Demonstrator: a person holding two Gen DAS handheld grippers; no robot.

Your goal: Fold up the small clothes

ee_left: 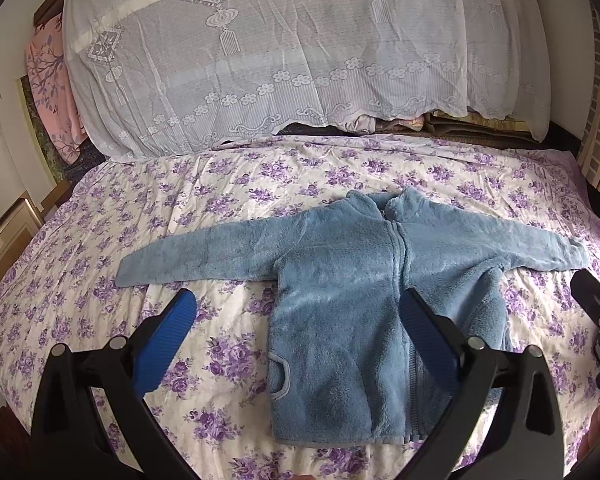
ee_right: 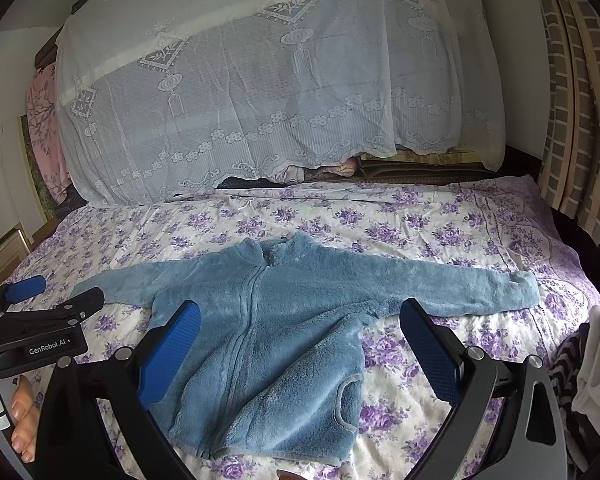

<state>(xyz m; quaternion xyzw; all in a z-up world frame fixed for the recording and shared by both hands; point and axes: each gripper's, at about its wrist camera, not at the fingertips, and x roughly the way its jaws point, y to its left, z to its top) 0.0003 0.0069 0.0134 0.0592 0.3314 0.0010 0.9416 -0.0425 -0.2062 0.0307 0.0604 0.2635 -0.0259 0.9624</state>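
While my left tool [ee_left: 298, 310] hangs with jaws apart, empty, above the bed [ee_left: 100, 264], the blue fleece jacket [ee_left: 340, 320] lies flat, zipped, sleeves spread, on the floral sheet; my right tool [ee_right: 300, 320] hovers likewise agape, gripping nothing.
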